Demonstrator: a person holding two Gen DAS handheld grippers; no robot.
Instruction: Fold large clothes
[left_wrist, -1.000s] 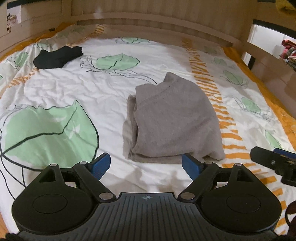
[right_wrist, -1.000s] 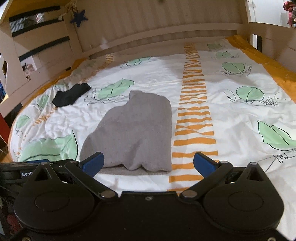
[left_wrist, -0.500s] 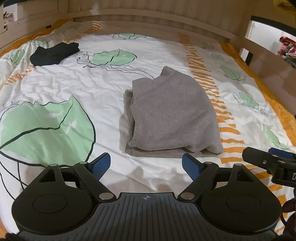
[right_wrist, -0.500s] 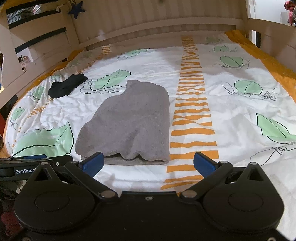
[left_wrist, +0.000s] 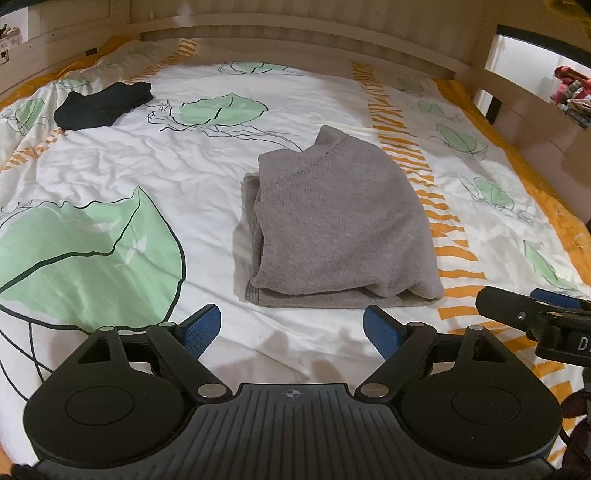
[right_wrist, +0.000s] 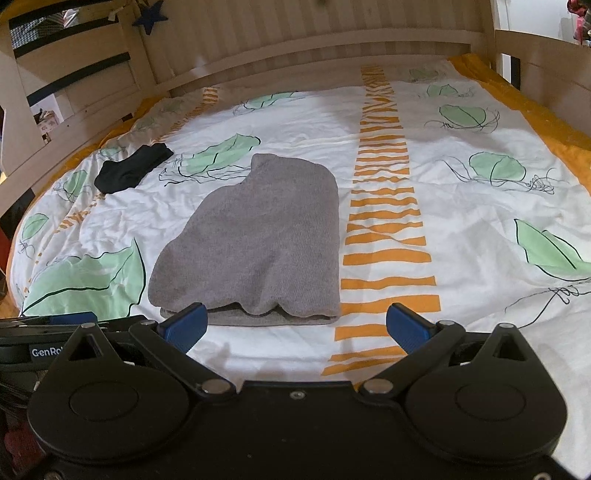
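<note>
- The bed (left_wrist: 332, 92), in a pale wooden frame, spreads ahead of both hand-held grippers; its white cover carries green leaf prints and orange striped bands, with an orange border along the sides.
- The grey garment (left_wrist: 340, 225) lies folded into a stacked bundle on the cover, just ahead of the left hand-held gripper (left_wrist: 291, 328) and slightly to its right. In the right wrist view it (right_wrist: 258, 236) sits ahead and left of the right hand-held gripper (right_wrist: 295, 325), with the orange band just to its right.
- Both hand-held grippers are released, blue pads spread wide, with only bare cover between them, apart from the garment's near edge.
- A small black garment (left_wrist: 103, 105) lies far ahead to the left, well apart from the grey one.
</note>
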